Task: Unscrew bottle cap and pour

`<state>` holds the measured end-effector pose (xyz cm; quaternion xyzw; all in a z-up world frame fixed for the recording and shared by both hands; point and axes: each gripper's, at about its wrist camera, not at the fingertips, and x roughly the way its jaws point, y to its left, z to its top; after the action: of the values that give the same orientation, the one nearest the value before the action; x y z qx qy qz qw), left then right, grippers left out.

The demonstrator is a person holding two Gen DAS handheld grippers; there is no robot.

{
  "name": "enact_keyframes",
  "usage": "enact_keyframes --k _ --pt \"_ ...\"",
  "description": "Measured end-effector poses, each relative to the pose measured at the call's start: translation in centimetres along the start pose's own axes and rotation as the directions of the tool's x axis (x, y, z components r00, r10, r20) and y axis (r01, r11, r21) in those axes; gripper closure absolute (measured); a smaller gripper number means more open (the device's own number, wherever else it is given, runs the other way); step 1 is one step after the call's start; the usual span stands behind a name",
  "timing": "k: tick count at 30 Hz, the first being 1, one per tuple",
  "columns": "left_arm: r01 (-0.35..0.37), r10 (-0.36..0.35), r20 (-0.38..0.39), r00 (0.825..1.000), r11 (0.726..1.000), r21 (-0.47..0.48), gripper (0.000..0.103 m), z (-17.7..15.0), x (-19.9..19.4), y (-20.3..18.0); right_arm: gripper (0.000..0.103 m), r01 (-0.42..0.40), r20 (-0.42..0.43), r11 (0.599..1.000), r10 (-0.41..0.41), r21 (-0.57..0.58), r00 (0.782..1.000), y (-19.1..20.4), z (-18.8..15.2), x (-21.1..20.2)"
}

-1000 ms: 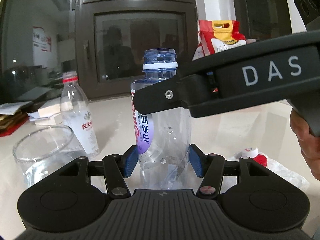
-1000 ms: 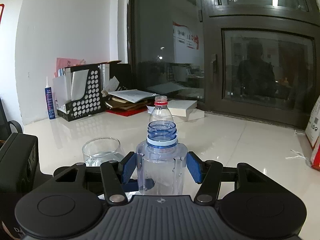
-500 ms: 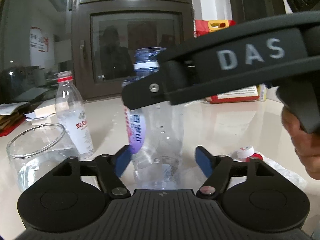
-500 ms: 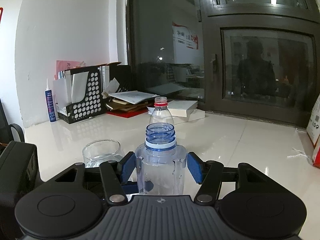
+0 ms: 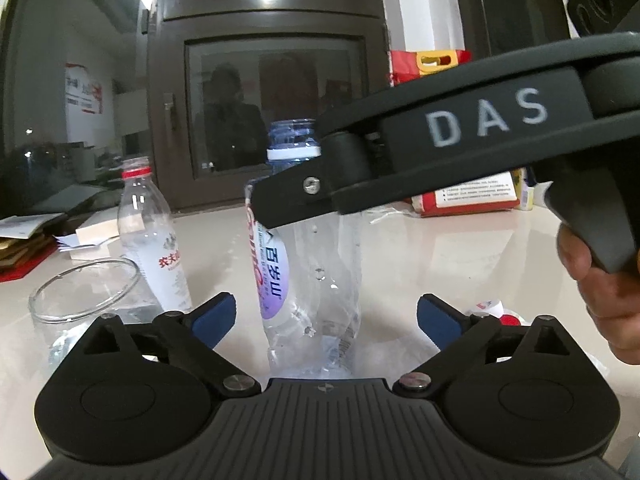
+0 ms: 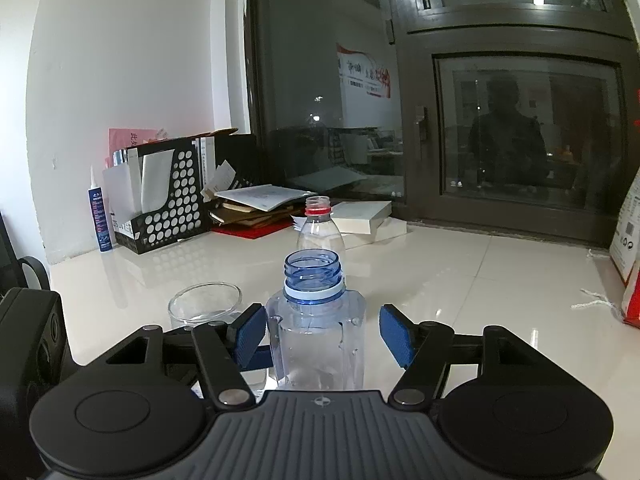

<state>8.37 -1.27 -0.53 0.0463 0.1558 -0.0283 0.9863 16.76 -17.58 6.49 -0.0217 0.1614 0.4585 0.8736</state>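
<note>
Bottle (image 5: 312, 264) shoulder hidden behind the right gripper's finger (image 5: 304, 196), glass (image 5: 80, 304) base behind the left gripper body, hand (image 5: 600, 280) cut by the right edge, bag (image 6: 630, 248) cut off.

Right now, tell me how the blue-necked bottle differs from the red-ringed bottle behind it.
The blue-necked bottle is wider, with a white neck ring; the red-ringed bottle is slimmer. The first stands between both grippers' opening jaws, untouched; the second stands clear, beyond the glass. Both are upright, clear and uncapped.
</note>
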Motion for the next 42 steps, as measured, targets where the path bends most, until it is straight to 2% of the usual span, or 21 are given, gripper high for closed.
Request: enact_keyframes --k 29,33,36,42 --pt "-0.07 0.073 0.032 0.997 0.994 -0.081 0.004 -0.3 -7.2 -0.2 0.032 0.051 0.009 0.999 -0.052 0.018 0.999 2.0 -1.3 -6.1" --pt "-0.095 0.097 0.023 0.995 0.992 -0.089 0.0 -0.8 -7.9 -0.2 0.031 0.066 0.002 0.998 -0.066 0.025 0.998 2.3 -1.8 -6.6" --pt "-0.105 0.107 0.012 0.994 0.988 -0.109 0.0 -1.3 -8.5 0.0 0.028 0.081 -0.007 0.996 -0.08 0.026 0.997 2.5 -2.4 -6.9" --pt "-0.134 0.137 0.012 0.991 0.984 -0.117 0.0 -1.5 -9.6 0.4 0.012 0.116 -0.015 0.993 -0.115 0.035 0.993 2.8 -3.4 -7.5"
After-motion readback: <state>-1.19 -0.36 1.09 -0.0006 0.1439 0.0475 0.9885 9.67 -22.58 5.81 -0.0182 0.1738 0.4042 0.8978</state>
